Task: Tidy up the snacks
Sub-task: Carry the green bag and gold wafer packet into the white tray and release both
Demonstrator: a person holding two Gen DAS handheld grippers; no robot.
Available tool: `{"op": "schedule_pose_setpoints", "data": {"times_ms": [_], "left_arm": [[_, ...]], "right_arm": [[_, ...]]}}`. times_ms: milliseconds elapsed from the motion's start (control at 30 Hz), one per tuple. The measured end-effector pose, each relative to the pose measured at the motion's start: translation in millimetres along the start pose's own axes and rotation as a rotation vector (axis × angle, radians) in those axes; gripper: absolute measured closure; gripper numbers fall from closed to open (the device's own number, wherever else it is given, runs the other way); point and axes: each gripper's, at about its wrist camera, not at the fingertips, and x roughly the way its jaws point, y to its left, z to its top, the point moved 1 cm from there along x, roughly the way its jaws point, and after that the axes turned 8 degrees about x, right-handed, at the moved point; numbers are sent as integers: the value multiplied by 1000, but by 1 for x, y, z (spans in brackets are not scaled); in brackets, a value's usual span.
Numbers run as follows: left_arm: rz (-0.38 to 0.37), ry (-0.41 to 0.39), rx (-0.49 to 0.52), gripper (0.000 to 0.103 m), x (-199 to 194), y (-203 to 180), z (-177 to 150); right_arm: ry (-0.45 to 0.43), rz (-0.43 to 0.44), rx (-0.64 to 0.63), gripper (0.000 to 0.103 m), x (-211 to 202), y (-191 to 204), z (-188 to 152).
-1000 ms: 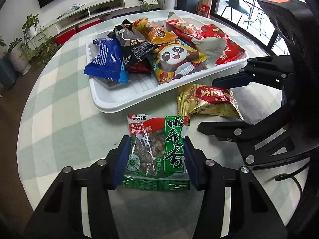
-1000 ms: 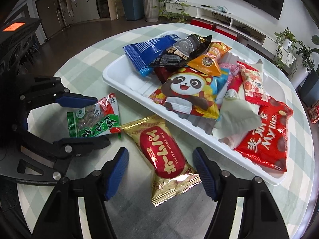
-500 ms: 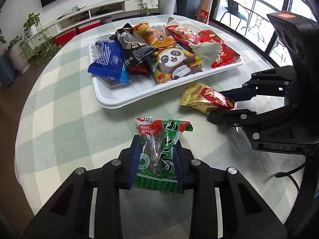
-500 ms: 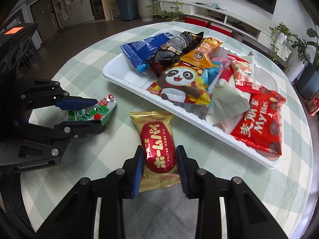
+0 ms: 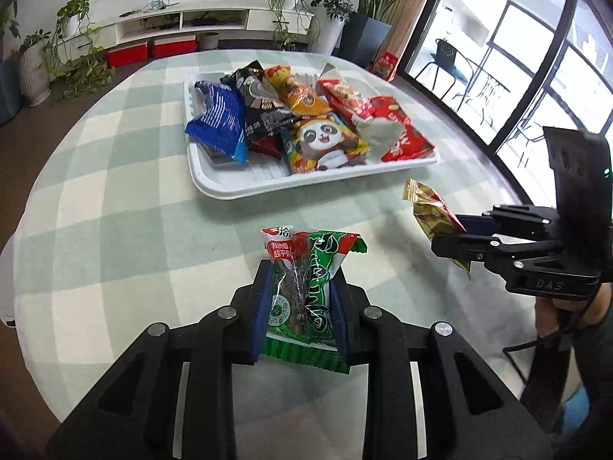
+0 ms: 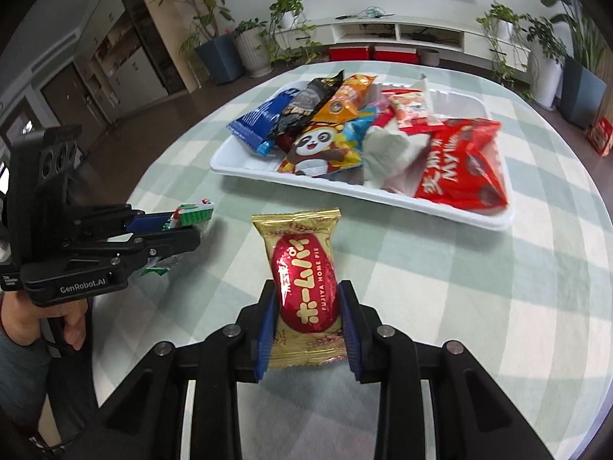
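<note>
My left gripper (image 5: 300,306) is shut on a green and red snack packet (image 5: 306,283) and holds it above the checked tablecloth. My right gripper (image 6: 306,314) is shut on a gold packet with a red oval label (image 6: 304,283), also lifted. The white tray (image 5: 245,188) lies beyond both, piled with several snack packets, among them a blue one (image 5: 218,122) and a panda one (image 5: 322,145). The right gripper with the gold packet (image 5: 433,214) shows at the right of the left wrist view. The left gripper (image 6: 180,230) shows at the left of the right wrist view.
The round table (image 6: 459,287) has a green and white checked cloth. A red MYlikes bag (image 6: 459,168) fills the tray's right end. Potted plants, a low white TV shelf (image 5: 184,23) and a glass door stand beyond the table.
Both grippers closed on their packets, lifted them off the table and drew back from the tray. The tray's contents have not moved.
</note>
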Motion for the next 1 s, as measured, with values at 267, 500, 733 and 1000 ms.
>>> {"op": "schedule_pose_setpoints", "data": {"times_ms": [267, 500, 733, 1000], "left_arm": [[-38, -68, -46, 78, -23, 5, 16], [-28, -138, -118, 78, -45, 35, 42], [6, -201, -135, 78, -58, 58, 89], [-3, -213, -85, 78, -42, 44, 156]], "right_arm": [[-66, -11, 130, 69, -30, -42, 6], [-140, -54, 232, 69, -57, -87, 22], [-202, -110, 292, 69, -78, -123, 58], [-260, -113, 246, 69, -83, -108, 124]]}}
